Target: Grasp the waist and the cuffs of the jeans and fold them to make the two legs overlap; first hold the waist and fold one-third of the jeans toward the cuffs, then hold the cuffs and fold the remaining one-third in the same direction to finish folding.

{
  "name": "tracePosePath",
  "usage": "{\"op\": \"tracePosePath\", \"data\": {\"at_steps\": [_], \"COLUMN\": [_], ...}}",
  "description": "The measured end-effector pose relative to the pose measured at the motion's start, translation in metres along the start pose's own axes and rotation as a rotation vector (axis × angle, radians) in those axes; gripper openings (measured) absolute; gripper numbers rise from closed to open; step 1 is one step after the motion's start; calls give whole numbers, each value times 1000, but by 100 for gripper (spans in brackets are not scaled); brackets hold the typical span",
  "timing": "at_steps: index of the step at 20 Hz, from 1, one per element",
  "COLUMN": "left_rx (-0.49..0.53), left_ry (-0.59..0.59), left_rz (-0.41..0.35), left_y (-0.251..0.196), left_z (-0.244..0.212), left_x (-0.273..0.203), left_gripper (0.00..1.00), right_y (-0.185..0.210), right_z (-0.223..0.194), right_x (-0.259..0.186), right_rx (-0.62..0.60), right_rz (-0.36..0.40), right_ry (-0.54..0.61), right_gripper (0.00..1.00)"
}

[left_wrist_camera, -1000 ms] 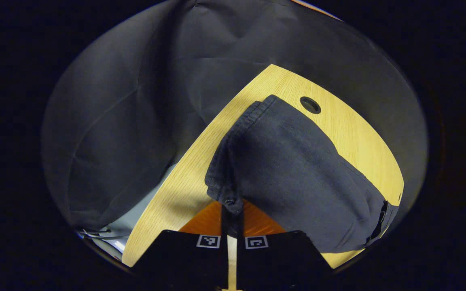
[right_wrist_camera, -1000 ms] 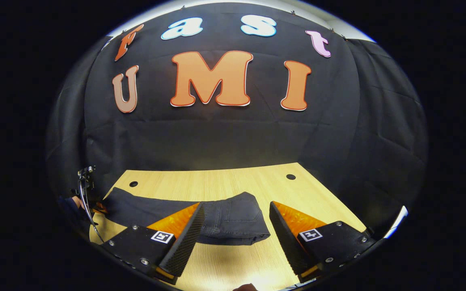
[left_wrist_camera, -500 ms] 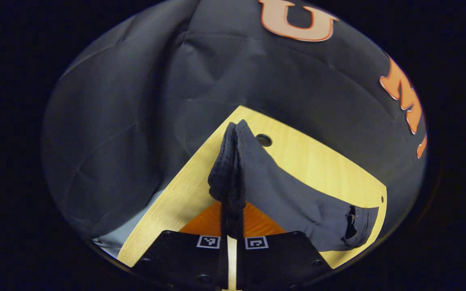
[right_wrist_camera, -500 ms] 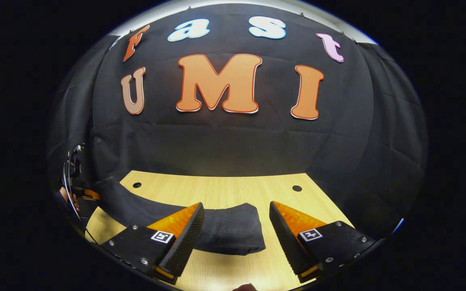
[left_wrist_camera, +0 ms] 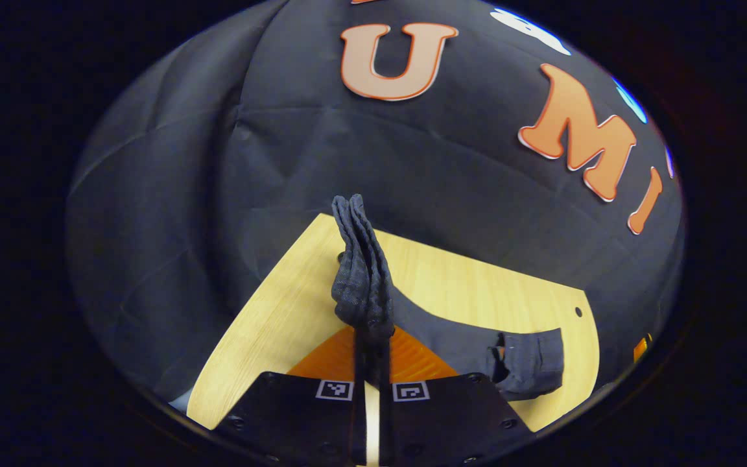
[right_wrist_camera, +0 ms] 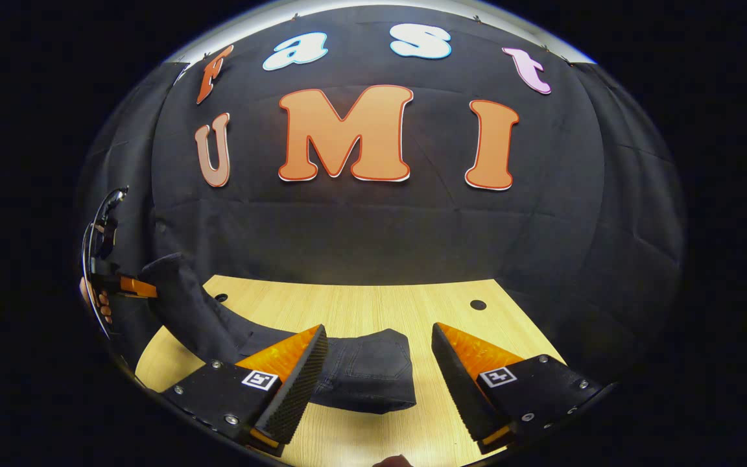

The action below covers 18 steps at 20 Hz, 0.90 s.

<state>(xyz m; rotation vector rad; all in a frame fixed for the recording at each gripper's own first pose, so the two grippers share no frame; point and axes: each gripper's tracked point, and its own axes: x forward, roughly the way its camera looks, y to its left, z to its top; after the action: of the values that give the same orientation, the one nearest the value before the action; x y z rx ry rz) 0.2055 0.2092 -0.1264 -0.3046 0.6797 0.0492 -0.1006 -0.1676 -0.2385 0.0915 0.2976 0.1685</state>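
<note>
The dark jeans (right_wrist_camera: 367, 370) lie on the wooden table (right_wrist_camera: 360, 305), their waist end folded over and lying flat between my right gripper's fingers. My right gripper (right_wrist_camera: 377, 376) hovers open just above that folded end, touching nothing. My left gripper (left_wrist_camera: 372, 334) is shut on the stacked cuffs (left_wrist_camera: 357, 272), which stand up above its fingertips, lifted off the table. From there the legs (left_wrist_camera: 451, 337) slope down to the folded waist end (left_wrist_camera: 532, 366). In the right gripper view the left gripper (right_wrist_camera: 130, 285), held by a hand (right_wrist_camera: 94, 301), holds the cuffs up at the far left.
The table has small round holes near its back corners (right_wrist_camera: 478, 304) (right_wrist_camera: 220, 298). Black cloth wall (right_wrist_camera: 373, 227) hangs close behind the table and around its left end. Bare tabletop lies behind the jeans and to their right.
My left gripper has risen with the cuffs, pulling the legs up off the table into a slope. The right gripper has stayed open over the folded waist end.
</note>
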Motion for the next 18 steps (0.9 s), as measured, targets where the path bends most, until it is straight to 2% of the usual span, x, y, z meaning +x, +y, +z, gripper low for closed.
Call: {"op": "tracePosePath", "data": {"at_steps": [2, 6, 12, 18], "left_rx": [10, 77, 150, 246], "left_ry": [-7, -18, 4, 62], "left_rz": [-47, -112, -201, -221], "left_y": [-10, -80, -178, -257], "left_z": [5, 17, 4, -23], "left_x": [-18, -27, -34, -26], "left_gripper": [7, 7, 7, 7], "right_y": [-6, -18, -42, -66], "right_z": [-2, -2, -1, -5], "right_x": [1, 5, 5, 10], "right_rx": [-6, 1, 6, 13], "right_rz": [9, 22, 29, 51], "right_ry": [1, 2, -6, 0], "right_gripper": [97, 97, 97, 97]}}
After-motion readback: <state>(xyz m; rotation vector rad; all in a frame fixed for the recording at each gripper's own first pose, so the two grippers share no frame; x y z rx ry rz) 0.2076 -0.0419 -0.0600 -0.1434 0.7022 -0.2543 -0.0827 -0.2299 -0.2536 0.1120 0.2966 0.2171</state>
